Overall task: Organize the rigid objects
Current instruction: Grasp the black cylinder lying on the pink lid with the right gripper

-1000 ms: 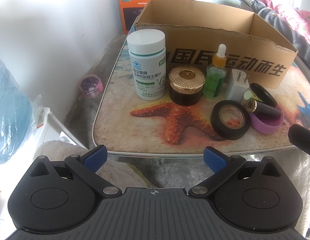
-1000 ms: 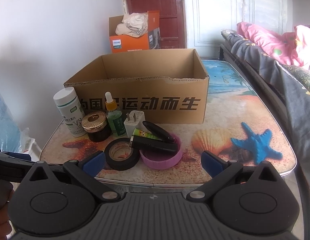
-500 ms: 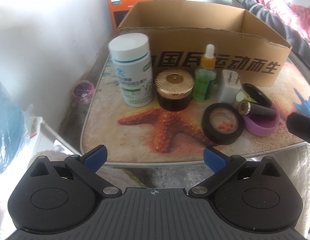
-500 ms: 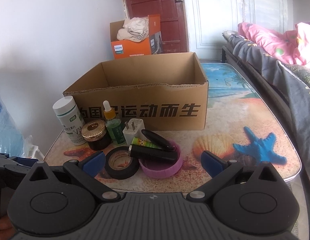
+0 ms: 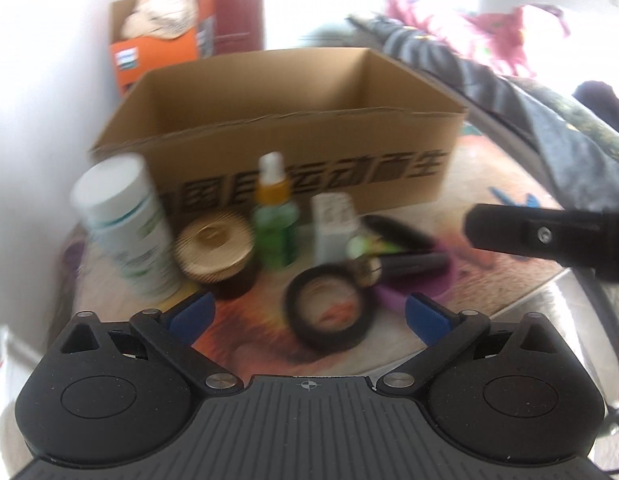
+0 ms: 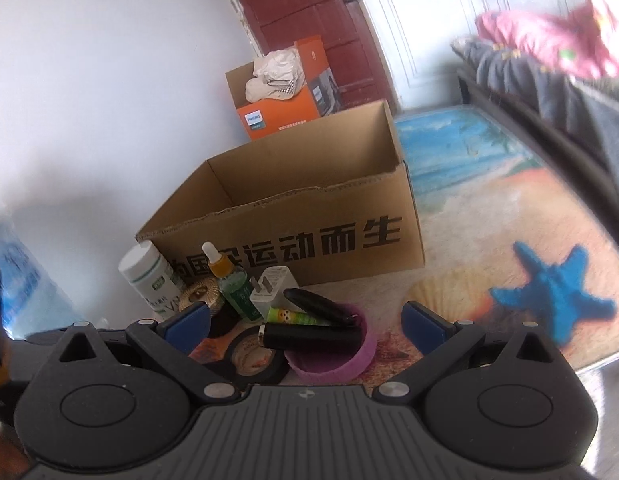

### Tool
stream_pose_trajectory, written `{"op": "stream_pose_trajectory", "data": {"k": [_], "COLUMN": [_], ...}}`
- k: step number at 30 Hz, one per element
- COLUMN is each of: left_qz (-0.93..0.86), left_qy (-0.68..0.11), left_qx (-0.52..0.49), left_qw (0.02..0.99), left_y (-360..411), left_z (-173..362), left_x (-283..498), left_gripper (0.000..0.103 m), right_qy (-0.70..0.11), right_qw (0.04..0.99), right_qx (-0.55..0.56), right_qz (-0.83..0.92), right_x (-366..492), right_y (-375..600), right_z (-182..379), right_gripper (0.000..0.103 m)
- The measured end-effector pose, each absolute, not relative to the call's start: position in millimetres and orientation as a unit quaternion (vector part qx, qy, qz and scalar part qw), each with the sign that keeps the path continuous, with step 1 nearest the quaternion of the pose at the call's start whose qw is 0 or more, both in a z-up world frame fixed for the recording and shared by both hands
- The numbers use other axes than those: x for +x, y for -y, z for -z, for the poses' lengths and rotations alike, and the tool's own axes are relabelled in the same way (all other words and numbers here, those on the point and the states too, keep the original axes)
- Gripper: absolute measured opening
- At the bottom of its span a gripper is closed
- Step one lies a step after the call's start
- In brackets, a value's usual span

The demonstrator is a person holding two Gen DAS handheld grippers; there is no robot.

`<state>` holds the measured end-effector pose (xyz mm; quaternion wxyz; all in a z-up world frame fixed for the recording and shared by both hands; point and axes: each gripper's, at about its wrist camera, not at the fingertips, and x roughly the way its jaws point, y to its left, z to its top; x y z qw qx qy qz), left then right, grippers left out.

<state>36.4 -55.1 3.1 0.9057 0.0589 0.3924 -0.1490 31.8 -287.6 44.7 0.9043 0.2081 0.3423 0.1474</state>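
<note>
Both spread tools (image 5: pixel 307 314) (image 6: pixel 305 322) have closed on the clutter, left view blurred, tape roll (image 6: pixel 251 360) half hidden.

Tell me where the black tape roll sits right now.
In the left wrist view the black tape roll lies on the table, between the open left gripper fingers, in front of the green dropper bottle and left of the purple dish.

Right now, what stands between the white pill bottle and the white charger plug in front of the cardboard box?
Two things: the gold-lidded jar and the green dropper bottle, between the pill bottle and charger plug. The right wrist view shows it sharpest.
</note>
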Motion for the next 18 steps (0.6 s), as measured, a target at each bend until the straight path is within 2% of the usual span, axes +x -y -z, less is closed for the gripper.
{"op": "stream_pose_trajectory", "data": {"k": [2,4,6,7,9,10,13,15,18], "left_qz": [0.172,0.188,0.200,0.206,0.213,0.215,0.221,0.230,0.242], "left_qy": [-0.390,-0.389,-0.393,-0.397,-0.406,-0.409,-0.417,-0.424,-0.433], "left_qx": [0.066,0.074,0.083,0.087,0.089,0.089,0.084,0.075,0.066], "left_qw": [0.902,0.899,0.894,0.890,0.884,0.882,0.878,0.873,0.866], "left_y": [63.6,71.3,79.3,82.1,85.7,87.4,88.5,88.8,88.2], "left_z": [-1.2,0.9,4.5,6.3,9.4,10.9,14.0,16.2,17.8], "left_x": [42.7,48.0,54.9,57.7,63.3,66.3,70.3,73.1,72.9], "left_gripper": [0.095,0.091,0.075,0.071,0.062,0.060,0.056,0.047,0.040], "right_qy": [-0.353,-0.364,-0.374,-0.381,-0.397,-0.405,-0.421,-0.429,-0.440], "right_qw": [0.886,0.868,0.852,0.843,0.824,0.814,0.794,0.786,0.780], "right_qx": [0.254,0.292,0.320,0.332,0.355,0.365,0.388,0.394,0.395], "right_qz": [-0.159,-0.170,-0.178,-0.183,-0.194,-0.199,-0.206,-0.206,-0.206], "right_x": [38.5,45.1,50.7,53.5,60.6,63.8,70.8,74.2,77.8], "right_y": [298.2,306.3,311.2,312.6,314.2,315.0,316.6,316.5,315.3], "right_z": [-37.0,-28.9,-21.1,-17.6,-9.0,-5.1,4.4,8.2,10.7], "right_gripper": [0.101,0.095,0.088,0.082,0.077,0.072,0.067,0.064,0.059]}}
